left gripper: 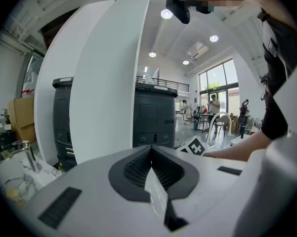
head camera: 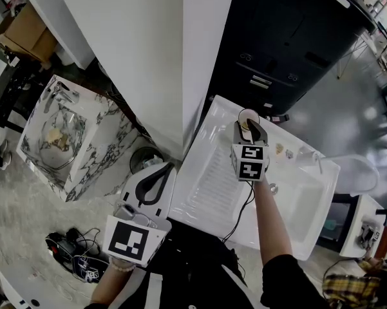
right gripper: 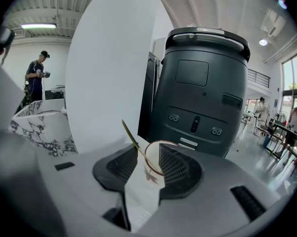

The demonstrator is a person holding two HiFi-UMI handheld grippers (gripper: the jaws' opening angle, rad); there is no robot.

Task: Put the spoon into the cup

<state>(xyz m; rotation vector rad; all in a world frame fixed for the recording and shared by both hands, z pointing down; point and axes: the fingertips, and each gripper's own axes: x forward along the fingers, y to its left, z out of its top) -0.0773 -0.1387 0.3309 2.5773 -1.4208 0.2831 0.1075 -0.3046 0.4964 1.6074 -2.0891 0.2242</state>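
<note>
A small pale cup (head camera: 248, 118) with a thin dark rim stands at the far corner of the white sink unit (head camera: 209, 179). In the right gripper view the cup (right gripper: 153, 171) sits just ahead of the jaws, and a slim gold spoon (right gripper: 130, 134) stands in it, its handle leaning up and to the left. My right gripper (head camera: 250, 130) (right gripper: 148, 154) is open, one jaw on each side of the cup, and the pads touch nothing. My left gripper (head camera: 158, 171) (left gripper: 151, 151) hangs off the unit's near left side, shut and empty.
A tall black machine (head camera: 290, 37) (right gripper: 202, 93) stands right behind the cup. A white pillar (head camera: 161, 56) rises to its left. The ribbed drainboard (head camera: 216, 185) and basin with a faucet (head camera: 319, 163) fill the unit. A marble washbasin (head camera: 58, 134) stands far left.
</note>
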